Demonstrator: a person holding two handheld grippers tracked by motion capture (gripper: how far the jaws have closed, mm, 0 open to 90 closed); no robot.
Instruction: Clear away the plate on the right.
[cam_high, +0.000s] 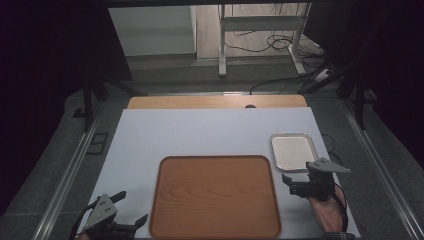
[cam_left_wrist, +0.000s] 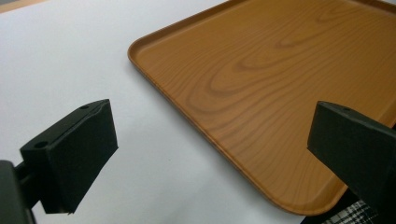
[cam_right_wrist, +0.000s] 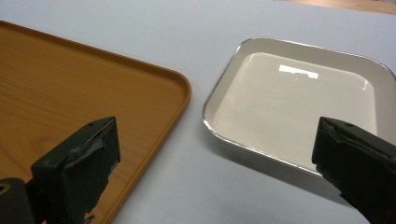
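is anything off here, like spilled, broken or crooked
Nothing stands out. The wooden tray lies flat and square on the white table cover, the small metal tray sits beside its far right corner, apart from it; both are bare. The left gripper and right gripper are open, holding nothing.

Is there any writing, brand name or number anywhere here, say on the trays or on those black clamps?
None to read: the wooden tray, the small white tray, the white table cover, the left gripper and the right gripper all bear no words, numbers or signs.
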